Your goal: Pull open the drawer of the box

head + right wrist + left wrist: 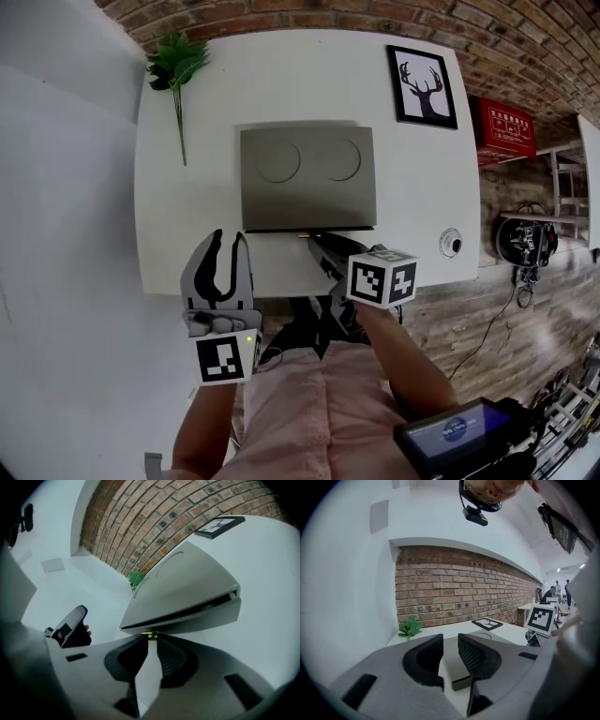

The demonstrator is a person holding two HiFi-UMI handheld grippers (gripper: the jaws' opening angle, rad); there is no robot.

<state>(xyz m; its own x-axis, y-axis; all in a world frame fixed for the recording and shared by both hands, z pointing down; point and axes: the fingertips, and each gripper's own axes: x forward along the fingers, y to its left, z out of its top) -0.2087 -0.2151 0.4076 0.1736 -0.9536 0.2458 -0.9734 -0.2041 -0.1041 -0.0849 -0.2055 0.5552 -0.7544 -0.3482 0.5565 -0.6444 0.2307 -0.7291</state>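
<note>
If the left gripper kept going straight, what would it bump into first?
Probably the box, near its front corner, which shows between the fingers of the left gripper. How far off it is stays unclear.

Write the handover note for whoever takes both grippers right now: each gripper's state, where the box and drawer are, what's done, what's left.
Left gripper: open, empty, at the table's front edge, just left of the box's near corner.
Right gripper: jaws closed on the small brass knob at the drawer front.
Box: grey, mid-way across the white table, drawer side facing you.
Done: knob reached and gripped.
Left: the drawer does not look pulled out yet. Draw the right gripper straight back toward you.
</note>
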